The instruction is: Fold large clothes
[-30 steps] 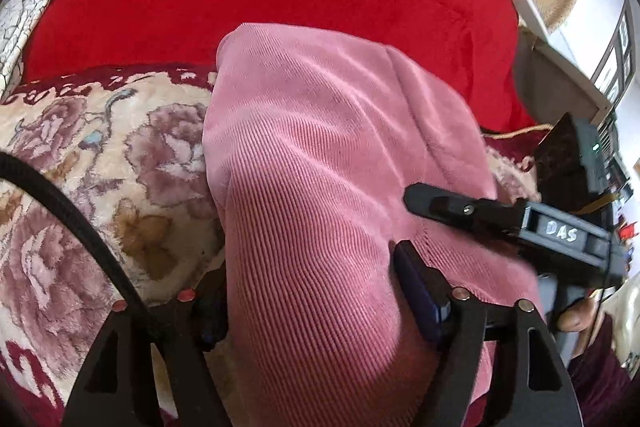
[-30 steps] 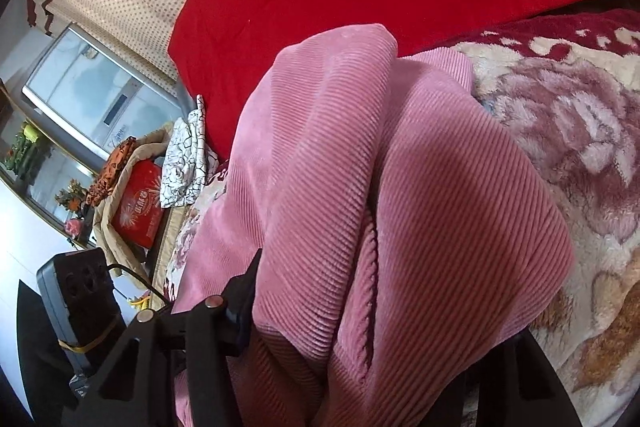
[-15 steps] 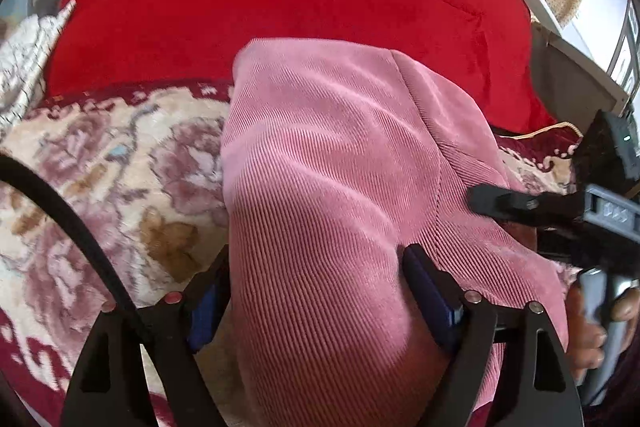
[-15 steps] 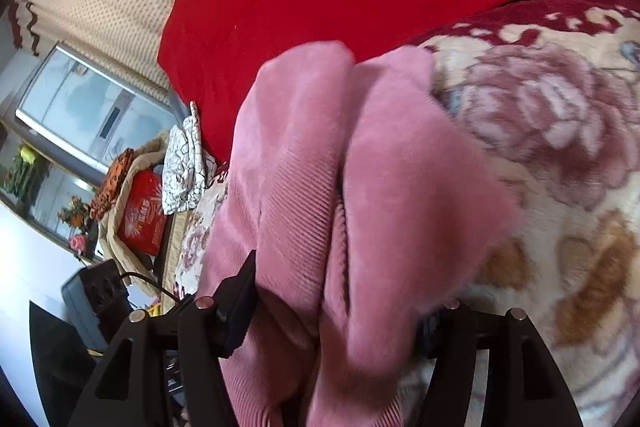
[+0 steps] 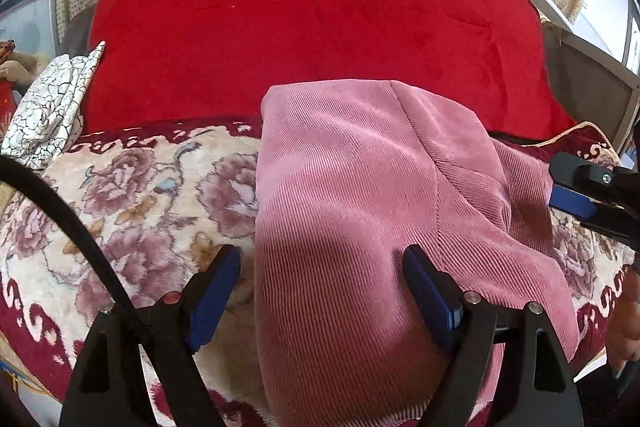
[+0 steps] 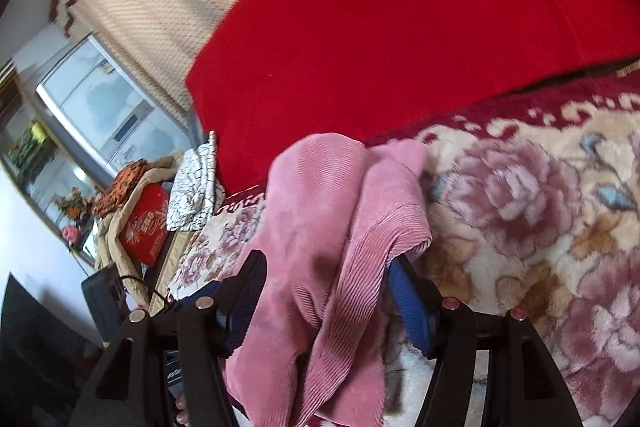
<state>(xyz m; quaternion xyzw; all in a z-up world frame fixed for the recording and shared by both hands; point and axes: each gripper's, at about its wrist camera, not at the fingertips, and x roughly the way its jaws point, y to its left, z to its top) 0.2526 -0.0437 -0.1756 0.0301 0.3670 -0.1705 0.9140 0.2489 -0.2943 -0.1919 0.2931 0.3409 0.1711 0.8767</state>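
The left gripper stands spread around the near end of the pink corduroy garment, as does the right gripper. The garment's long axis runs away across the floral blanket toward the far red cushion.

The left gripper is matte black plastic, with two angular fingers, each lined on its inner face with a dark blue pad. Small round fasteners sit on the finger bases, one red and the rest silvery. A thick black cable curves past its left side. The right gripper has the same black frame, blue pads and silvery screws. Bare skin of a hand shows at the left view's right edge
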